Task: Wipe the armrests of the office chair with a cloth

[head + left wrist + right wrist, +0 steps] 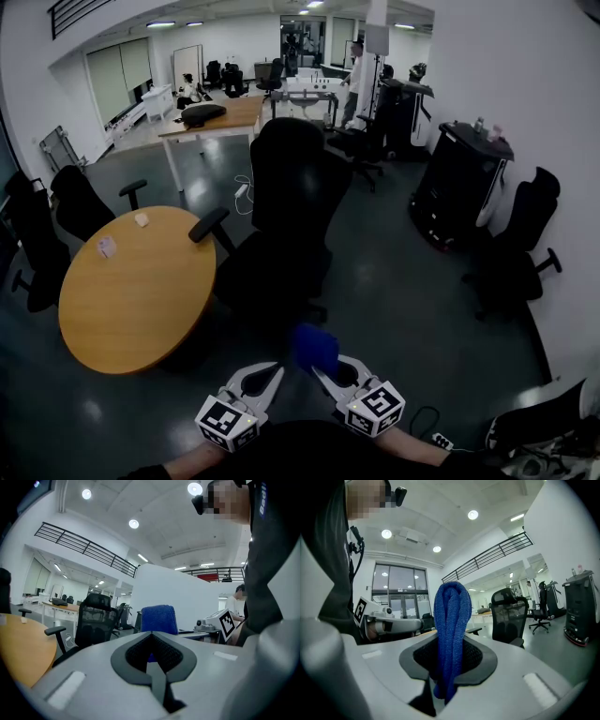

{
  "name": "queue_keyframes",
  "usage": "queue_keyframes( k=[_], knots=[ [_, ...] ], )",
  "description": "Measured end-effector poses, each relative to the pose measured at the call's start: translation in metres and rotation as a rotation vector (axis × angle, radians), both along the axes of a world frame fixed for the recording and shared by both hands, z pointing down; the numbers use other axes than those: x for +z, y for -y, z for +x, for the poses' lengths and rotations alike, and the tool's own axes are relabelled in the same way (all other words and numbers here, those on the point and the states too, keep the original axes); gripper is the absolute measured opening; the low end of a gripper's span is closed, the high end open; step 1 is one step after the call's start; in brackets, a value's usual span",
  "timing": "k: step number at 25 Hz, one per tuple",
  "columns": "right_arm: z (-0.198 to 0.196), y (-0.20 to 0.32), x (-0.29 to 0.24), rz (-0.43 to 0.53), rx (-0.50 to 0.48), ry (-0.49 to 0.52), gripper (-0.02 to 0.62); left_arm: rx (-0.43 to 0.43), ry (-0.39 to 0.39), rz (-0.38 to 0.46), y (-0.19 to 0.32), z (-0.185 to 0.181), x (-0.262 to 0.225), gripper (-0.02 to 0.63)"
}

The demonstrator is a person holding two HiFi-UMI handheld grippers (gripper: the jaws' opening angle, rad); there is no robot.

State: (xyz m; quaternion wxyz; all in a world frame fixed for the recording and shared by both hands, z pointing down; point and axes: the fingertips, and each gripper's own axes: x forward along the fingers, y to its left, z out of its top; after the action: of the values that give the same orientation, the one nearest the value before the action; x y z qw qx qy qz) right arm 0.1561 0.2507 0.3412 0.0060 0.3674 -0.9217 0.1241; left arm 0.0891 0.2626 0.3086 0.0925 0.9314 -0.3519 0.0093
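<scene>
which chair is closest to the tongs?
The black chair straight ahead, its armrest beside the round table. The other chairs stand farther off, to the sides and behind.

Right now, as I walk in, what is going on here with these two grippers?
A person stands facing a black office chair with a gripper in each hand. The right gripper is shut on a folded blue cloth, which sticks up from its jaws. The left gripper is shut and holds nothing. Both grippers are close to the person's body, apart from the chair, and the cloth has not yet reached the armrest.
</scene>
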Motion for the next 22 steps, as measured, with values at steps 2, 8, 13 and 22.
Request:
queue_keyframes(
  k=[2, 8, 13, 22],
  knots=[
    [0.001, 0.000, -0.001, -0.002, -0.009, 0.020, 0.092, -0.007, 0.007, -0.005, 0.001, 0.002, 0.000, 0.014],
    [0.011, 0.004, 0.001, -0.006, -0.014, 0.049, 0.091, -0.030, 0.029, -0.017, 0.003, 0.009, 0.004, 0.014],
    [0.022, 0.009, 0.002, -0.006, -0.032, 0.061, 0.091, -0.042, 0.043, -0.012, 0.004, 0.023, 0.006, 0.014],
    [0.051, 0.018, 0.007, 0.002, -0.077, 0.089, 0.091, -0.097, 0.061, -0.031, 0.010, 0.055, 0.012, 0.014]
  ],
)
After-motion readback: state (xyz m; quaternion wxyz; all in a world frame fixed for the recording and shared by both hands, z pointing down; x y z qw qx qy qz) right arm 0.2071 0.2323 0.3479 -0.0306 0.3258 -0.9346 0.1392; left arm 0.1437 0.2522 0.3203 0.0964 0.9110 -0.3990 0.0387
